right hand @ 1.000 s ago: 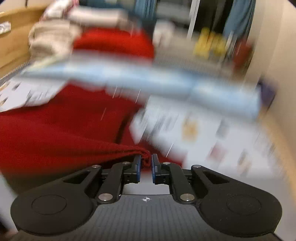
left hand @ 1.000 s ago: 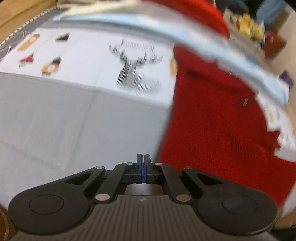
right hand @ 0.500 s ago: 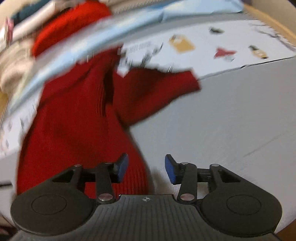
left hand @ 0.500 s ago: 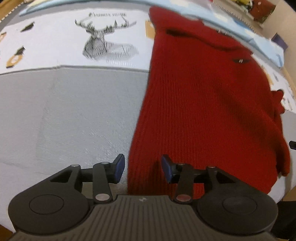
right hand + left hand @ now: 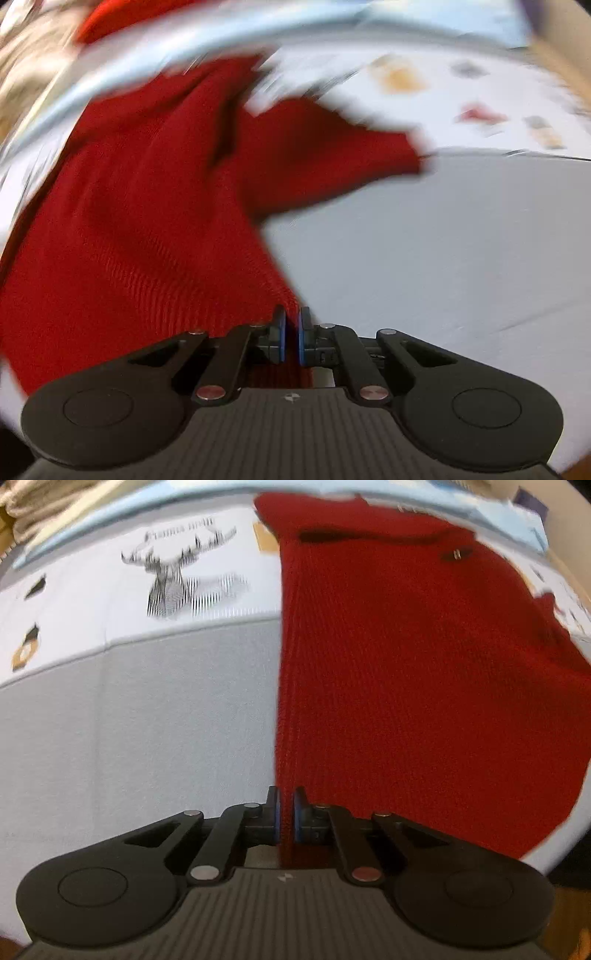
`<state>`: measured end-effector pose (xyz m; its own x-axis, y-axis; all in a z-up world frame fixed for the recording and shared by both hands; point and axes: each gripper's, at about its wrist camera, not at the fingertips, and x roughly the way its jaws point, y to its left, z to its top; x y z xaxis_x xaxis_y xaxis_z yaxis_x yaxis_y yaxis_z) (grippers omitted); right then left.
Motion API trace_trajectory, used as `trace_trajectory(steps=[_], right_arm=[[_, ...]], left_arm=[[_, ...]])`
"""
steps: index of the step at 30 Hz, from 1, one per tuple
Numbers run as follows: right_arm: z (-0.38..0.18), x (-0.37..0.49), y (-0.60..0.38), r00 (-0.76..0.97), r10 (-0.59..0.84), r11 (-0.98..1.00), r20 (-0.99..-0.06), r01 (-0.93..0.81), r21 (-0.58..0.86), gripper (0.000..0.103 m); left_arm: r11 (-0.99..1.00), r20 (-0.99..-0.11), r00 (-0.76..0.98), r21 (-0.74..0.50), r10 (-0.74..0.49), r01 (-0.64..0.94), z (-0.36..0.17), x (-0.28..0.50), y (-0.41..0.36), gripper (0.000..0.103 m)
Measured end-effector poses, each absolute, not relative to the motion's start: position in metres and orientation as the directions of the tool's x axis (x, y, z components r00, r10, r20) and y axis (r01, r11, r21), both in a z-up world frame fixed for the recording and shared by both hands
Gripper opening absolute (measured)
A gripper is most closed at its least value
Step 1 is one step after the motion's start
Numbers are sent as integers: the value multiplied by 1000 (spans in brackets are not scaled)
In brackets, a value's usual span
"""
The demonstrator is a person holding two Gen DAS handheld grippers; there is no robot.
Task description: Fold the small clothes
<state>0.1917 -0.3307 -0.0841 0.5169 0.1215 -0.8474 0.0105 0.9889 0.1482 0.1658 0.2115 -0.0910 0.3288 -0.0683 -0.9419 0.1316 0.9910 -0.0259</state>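
Red knitwear fills most of what we see: a small red sweater point(image 5: 424, 672) lies spread flat on a grey cloth-covered surface point(image 5: 140, 738), its ribbed knit running away from both cameras. Our left gripper point(image 5: 286, 818) is clamped on the sweater's near left corner, the blue-lined pads point(image 5: 275, 819) pressed together with a strip of red knit pinched between them, right at the straight side edge where the red meets the grey. Our right gripper point(image 5: 291, 338) is likewise closed on the garment, gripping the near right corner of the hem, with red fabric caught between its blue pads point(image 5: 282, 339). From that side we see a sleeve point(image 5: 332, 158) stretched outward to the right across the surface, its cuff ending at the border of the grey area. Beyond the grey lies a white printed sheet point(image 5: 110, 602) bearing a striped deer head drawing point(image 5: 181, 579) and a few small coloured motifs; the sweater's upper part rests on it. A pale blue band point(image 5: 258, 33) runs along the far side. The right view is badly blurred, so the beige heap point(image 5: 26, 74) at its upper left is perhaps more folded fabric, though we cannot tell.
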Motion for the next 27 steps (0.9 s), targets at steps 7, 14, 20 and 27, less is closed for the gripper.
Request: trace_trajectory(steps=[7, 14, 20, 27], right_arm=[[-110, 186, -323, 352, 32, 992, -935, -127, -14, 6], [-77, 190, -344, 556, 79, 997, -827, -28, 76, 15], [-71, 206, -365, 641, 120, 969, -758, 90, 230, 37], [-101, 220, -382, 590, 137, 887, -795, 284, 364, 39]], left_arm=[[950, -969, 242, 34, -44, 310, -96, 131, 195, 11], [983, -839, 542, 58, -46, 174, -36, 138, 184, 36], [1000, -609, 793, 23, 6, 9, 3, 139, 142, 66], [1000, -486, 874, -12, -13, 8, 42, 194, 77, 68]])
